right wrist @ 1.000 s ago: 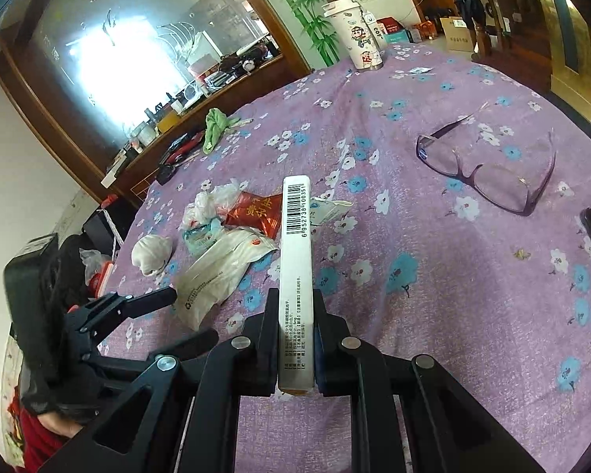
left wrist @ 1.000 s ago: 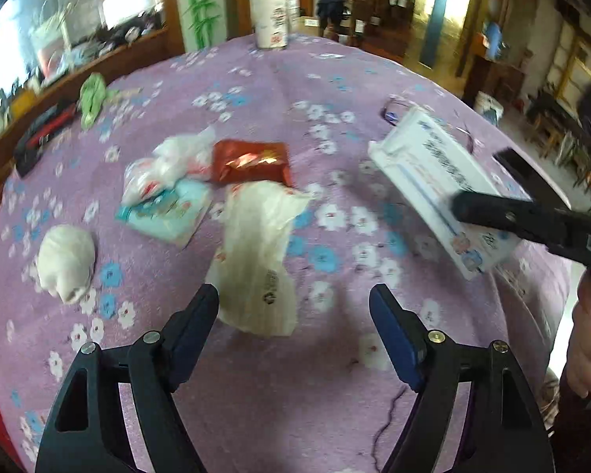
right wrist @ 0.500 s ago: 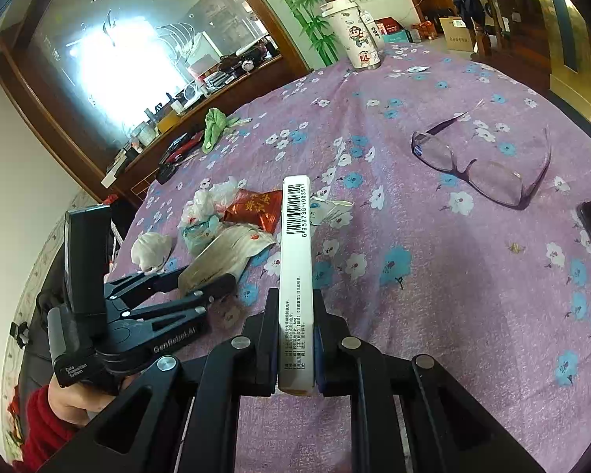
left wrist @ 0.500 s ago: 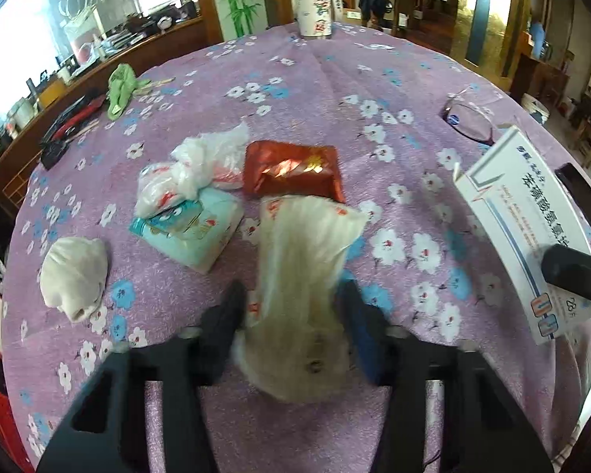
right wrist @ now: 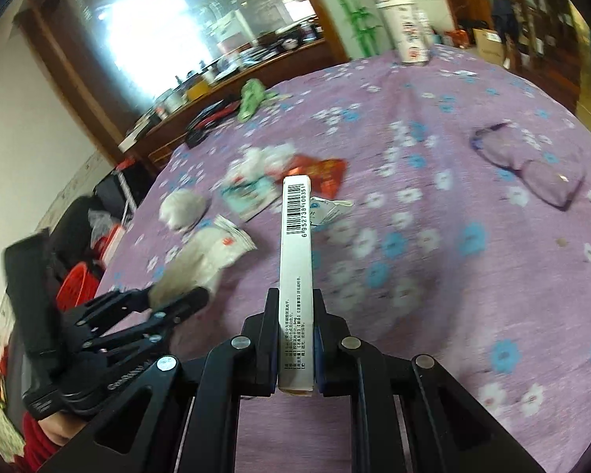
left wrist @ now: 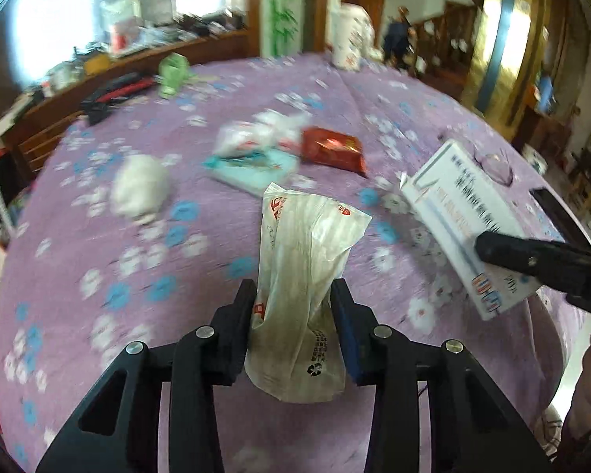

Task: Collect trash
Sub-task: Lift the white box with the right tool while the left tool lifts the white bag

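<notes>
My left gripper (left wrist: 293,295) is shut on a white plastic wrapper (left wrist: 303,276) and holds it lifted above the purple flowered tablecloth (left wrist: 98,260). The wrapper also shows in the right wrist view (right wrist: 212,252). My right gripper (right wrist: 295,303) is shut on a flat white medicine box (right wrist: 295,252), held on edge; the box also shows in the left wrist view (left wrist: 469,228). On the cloth lie a red packet (left wrist: 333,149), a teal packet (left wrist: 252,167), crumpled clear bags (left wrist: 260,134) and a white tissue ball (left wrist: 140,185).
Purple glasses (right wrist: 528,165) lie on the right of the table. A tall paper cup (right wrist: 407,27) stands at the far edge. A green cloth (left wrist: 173,73) and dark tools (left wrist: 114,92) lie at the back left. A red basket (right wrist: 78,283) stands on the floor left.
My left gripper has closed on the white wrapper and lifted it off the cloth, pulling back. The right gripper keeps hold of the box and has shifted slightly.
</notes>
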`<state>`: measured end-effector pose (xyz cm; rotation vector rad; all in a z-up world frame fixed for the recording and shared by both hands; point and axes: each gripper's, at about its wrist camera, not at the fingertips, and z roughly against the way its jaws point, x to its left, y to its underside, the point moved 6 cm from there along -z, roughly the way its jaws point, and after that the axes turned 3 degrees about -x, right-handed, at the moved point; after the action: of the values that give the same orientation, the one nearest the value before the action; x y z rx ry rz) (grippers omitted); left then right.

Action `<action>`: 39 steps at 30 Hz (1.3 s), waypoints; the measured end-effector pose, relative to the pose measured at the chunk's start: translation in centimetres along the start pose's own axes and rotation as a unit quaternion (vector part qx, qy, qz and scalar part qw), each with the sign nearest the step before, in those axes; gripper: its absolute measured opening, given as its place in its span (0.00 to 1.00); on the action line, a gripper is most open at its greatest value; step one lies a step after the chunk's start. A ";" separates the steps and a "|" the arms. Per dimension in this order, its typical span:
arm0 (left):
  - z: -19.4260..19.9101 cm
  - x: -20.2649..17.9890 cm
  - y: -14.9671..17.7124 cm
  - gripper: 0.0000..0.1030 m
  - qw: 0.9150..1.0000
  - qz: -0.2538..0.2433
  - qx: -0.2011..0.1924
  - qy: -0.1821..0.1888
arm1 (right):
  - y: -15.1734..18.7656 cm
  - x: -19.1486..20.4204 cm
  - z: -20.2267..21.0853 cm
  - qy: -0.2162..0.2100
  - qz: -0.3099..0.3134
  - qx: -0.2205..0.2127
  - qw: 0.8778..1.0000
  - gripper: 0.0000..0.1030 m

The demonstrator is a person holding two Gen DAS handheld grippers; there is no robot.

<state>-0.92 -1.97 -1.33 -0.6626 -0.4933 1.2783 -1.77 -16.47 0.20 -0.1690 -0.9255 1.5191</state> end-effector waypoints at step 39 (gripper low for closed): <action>6.1 7.5 4.2 0.37 0.989 0.080 -0.090 -0.082 | 3.3 8.1 -2.3 0.021 0.089 0.023 0.996 0.14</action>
<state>-6.24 6.99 -0.03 -0.7639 -0.7084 1.4584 -4.52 -7.92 -0.07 -0.2549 -0.8589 1.6933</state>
